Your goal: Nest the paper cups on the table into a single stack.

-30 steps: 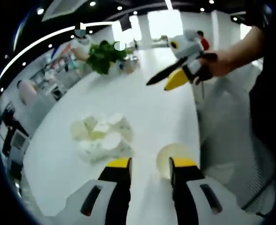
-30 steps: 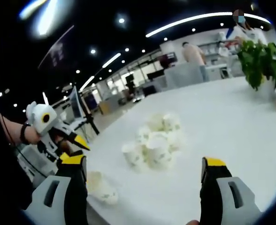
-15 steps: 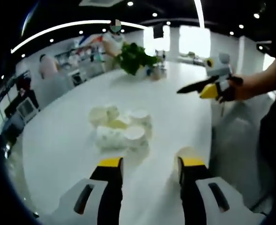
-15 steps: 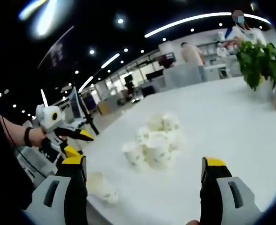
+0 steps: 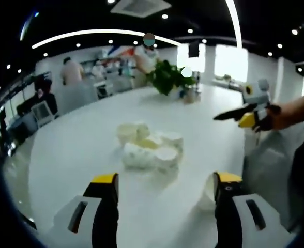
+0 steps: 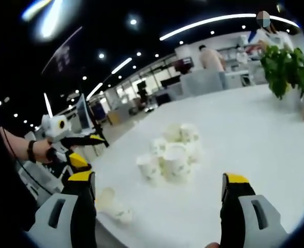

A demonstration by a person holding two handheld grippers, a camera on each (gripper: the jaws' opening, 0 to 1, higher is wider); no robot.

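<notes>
Both the left claw (image 5: 165, 188) and right claw (image 6: 157, 188) gape empty above bare white surface (image 5: 79, 144), the paper cup cluster (image 5: 149, 147) ahead of them, one tipped cup (image 6: 113, 205) near the surface's edge by the right claw's left jaw.

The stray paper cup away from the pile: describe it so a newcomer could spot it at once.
On the white table, find the cluster of paper cups at its middle. Nearer the table's edge, one cup lies on its side by itself, apart from the cluster.
</notes>
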